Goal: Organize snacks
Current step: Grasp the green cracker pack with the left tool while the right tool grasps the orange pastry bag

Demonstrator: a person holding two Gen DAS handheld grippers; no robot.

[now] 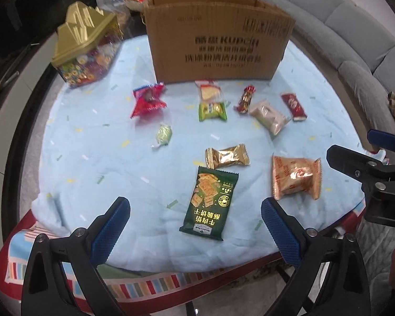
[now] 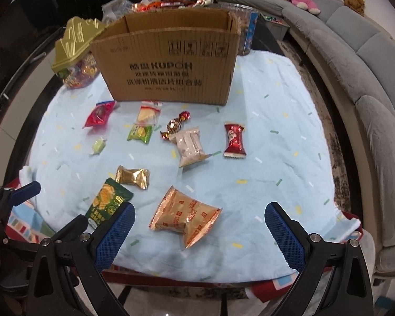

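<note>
Nearest the desk's [image 1: 73, 173] front edge, the dark green cracker packet [image 1: 210, 203] lies lengthwise between the wide-open left hand-held gripper [image 1: 195, 222] jaws, while the copper-orange snack pouch [image 2: 184, 215] sits skewed before the equally wide right hand-held gripper [image 2: 199, 225].

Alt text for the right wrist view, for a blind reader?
The open right gripper hovers over a copper packet on a blue cloth. More snacks lie scattered before an open box; a grey sofa curves right.
</note>
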